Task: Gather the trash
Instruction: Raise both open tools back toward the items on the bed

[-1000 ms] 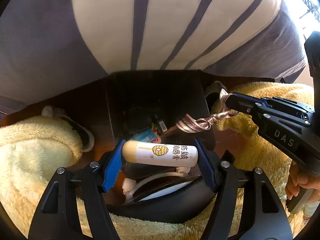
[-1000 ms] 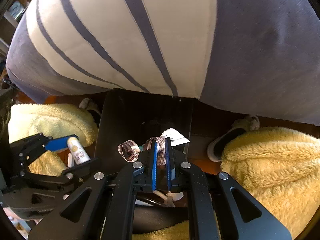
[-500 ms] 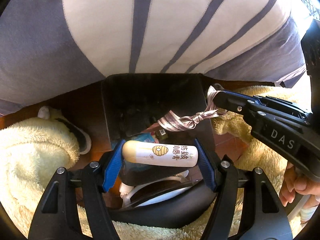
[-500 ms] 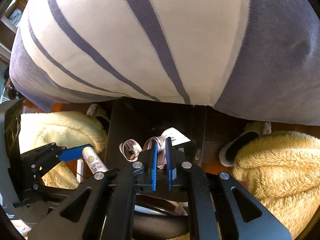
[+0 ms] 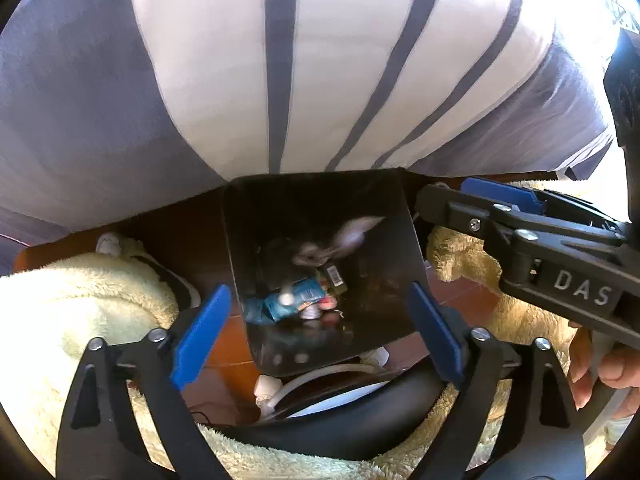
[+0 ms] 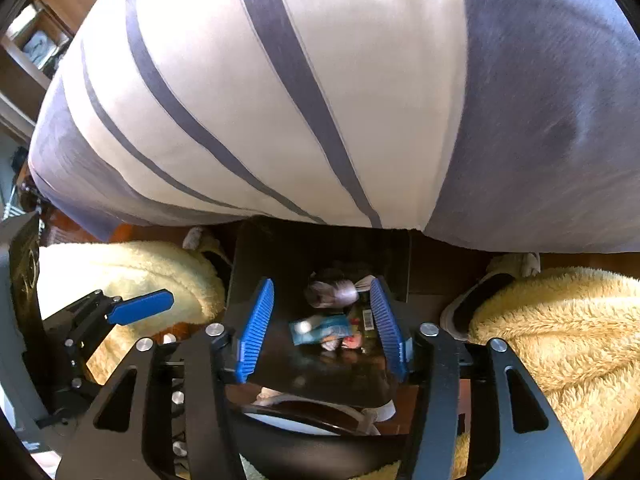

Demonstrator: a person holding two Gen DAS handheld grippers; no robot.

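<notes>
Now we hold both tongs spread and empty over the black bin (image 5: 400,216): left gripper (image 5: 316,336), right gripper (image 6: 322,324). Ribbon (image 6: 332,292) and wrappers (image 6: 320,330) lie inside; we see no further trash outside.

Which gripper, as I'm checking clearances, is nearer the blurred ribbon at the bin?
Right. The right gripper has open jaws flanking the ribbon; the left gripper sits farther off, toward the bin's left side.
</notes>
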